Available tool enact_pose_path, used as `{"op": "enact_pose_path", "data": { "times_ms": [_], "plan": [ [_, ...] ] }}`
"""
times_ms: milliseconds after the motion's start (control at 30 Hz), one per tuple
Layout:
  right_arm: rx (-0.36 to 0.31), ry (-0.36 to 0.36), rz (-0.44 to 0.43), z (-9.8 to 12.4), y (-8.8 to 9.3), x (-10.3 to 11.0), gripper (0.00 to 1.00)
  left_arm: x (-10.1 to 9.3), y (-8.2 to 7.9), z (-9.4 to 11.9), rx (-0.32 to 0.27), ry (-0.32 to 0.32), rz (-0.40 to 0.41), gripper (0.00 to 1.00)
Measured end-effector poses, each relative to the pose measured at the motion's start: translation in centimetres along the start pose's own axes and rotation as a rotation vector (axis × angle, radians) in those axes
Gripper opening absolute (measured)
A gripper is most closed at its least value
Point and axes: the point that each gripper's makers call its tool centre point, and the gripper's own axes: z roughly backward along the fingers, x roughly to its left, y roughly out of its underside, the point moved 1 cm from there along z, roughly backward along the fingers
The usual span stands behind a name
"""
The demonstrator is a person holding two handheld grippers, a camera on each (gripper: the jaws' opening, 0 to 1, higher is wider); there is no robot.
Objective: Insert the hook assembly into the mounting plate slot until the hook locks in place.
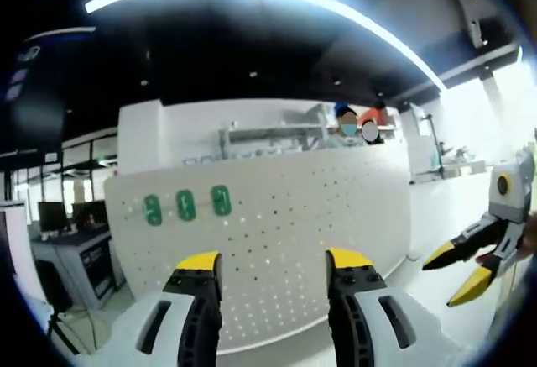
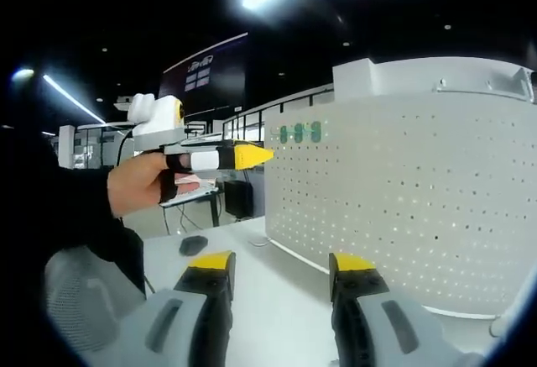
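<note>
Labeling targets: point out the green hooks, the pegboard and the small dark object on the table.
green hooks (image 1: 185, 205): left gripper view, body of the middle of three.
pegboard (image 2: 419, 207): right gripper view, bare perforated face.
small dark object (image 2: 193, 244): right gripper view, its top, on the white table near the board's corner.

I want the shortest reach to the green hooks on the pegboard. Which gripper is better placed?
Probably left. The left gripper, open, faces the pegboard squarely, green hooks just above. The right gripper sees them at the board's far end.
</note>
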Motion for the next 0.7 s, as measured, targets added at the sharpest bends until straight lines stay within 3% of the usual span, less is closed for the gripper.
{"op": "enact_pose_path", "data": {
  "times_ms": [400, 700],
  "plan": [
    [0.003, 0.017, -0.002, 0.1, 0.2, -0.4, 0.43, -2.6, 2.7, 2.3, 0.024, 0.054, 0.035, 0.5],
    [0.0, 0.049, -0.005, 0.4, 0.3, -1.4, 0.42, -3.5, 4.0, 3.4, 0.026, 0.059, 0.056, 0.49]
  ]
}}
